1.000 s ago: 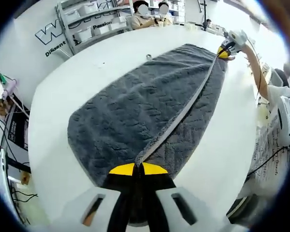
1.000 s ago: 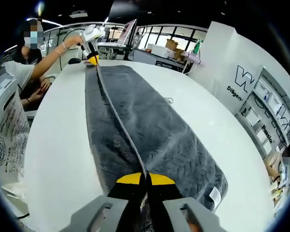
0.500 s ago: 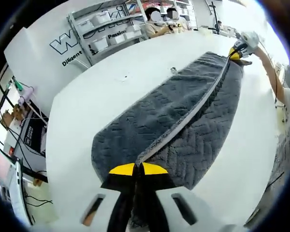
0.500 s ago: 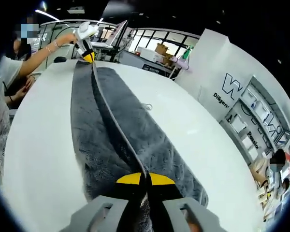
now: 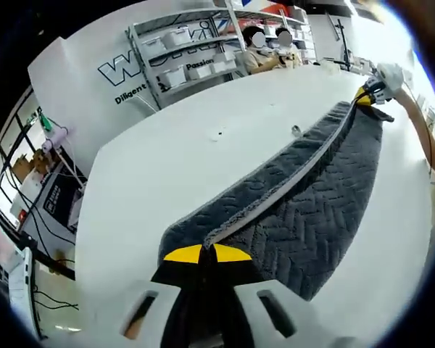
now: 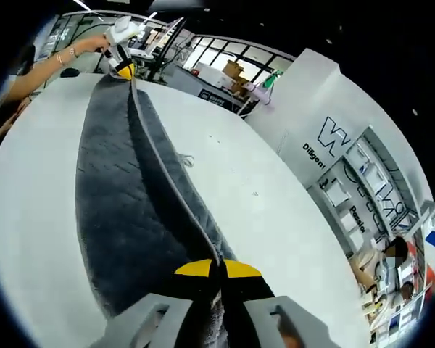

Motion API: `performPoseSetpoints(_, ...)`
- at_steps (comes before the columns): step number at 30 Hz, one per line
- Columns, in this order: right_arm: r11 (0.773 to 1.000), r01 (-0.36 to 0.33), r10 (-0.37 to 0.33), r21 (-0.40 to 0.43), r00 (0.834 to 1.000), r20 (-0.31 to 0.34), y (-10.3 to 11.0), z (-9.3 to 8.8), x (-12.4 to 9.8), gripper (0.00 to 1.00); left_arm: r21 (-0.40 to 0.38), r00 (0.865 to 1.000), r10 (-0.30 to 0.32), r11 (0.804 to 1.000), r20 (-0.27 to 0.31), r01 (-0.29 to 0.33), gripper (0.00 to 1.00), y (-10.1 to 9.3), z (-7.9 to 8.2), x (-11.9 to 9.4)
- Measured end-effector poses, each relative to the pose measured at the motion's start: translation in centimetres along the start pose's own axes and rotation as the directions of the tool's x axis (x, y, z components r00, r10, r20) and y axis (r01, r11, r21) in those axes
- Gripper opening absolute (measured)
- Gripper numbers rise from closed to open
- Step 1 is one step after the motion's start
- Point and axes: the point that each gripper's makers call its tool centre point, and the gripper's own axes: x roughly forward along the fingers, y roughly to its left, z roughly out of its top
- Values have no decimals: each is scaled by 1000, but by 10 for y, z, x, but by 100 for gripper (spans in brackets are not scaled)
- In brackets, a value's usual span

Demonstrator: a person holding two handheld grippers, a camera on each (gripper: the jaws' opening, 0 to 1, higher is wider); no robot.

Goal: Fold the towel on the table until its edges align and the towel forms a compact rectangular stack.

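Towel [image 5: 304, 217] stretched between left tongs [image 5: 207, 253] and right tongs [image 6: 217, 268].

The towel's [image 5: 304, 217] near corner is hidden between the left gripper's [image 5: 207, 254] closed jaws; in the right gripper view the other corner of the towel [image 6: 123, 210] is hidden the same way by the right gripper [image 6: 217, 269]. The folded-over layer covers the part beneath it. The shelf bins [image 5: 175, 56] are too small to read, and the surface [image 5: 152, 167] is cut off at the rim.
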Motion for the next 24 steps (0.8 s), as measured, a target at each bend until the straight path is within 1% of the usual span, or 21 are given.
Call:
performPoseSetpoints(3, 1000, 19, -20, -21, 1000, -10, -8, 5, 7, 3, -1, 1000, 15, 1000, -5, -15, 5, 4, 1, 6)
performPoseSetpoints(9, 998, 30, -32, -54, 999, -41, -16, 7, 20, 3, -11, 999, 39, 999, -6, -39, 6, 12, 6, 16)
performPoseSetpoints(14, 998, 23, -28, -57, 997, -74, -19, 1, 36, 3, 2, 998, 59, 998, -32, -59, 6, 15, 9, 30)
performPoseSetpoints(19, 999, 12, -16, -41, 995, -97, -18, -9, 48, 4, -3, 997, 67, 998, -37, -67, 6, 19, 12, 45)
performPoseSetpoints(22, 1000, 8, -11, -30, 994, -106, -16, -15, 55, 4, 3, 996, 73, 997, -48, -73, 6, 21, 12, 54)
performPoseSetpoints(24, 1000, 9, -12, -23, 994, -106, -14, -17, 57, 4, 3, 996, 73, 997, -60, -73, 6, 23, 9, 63)
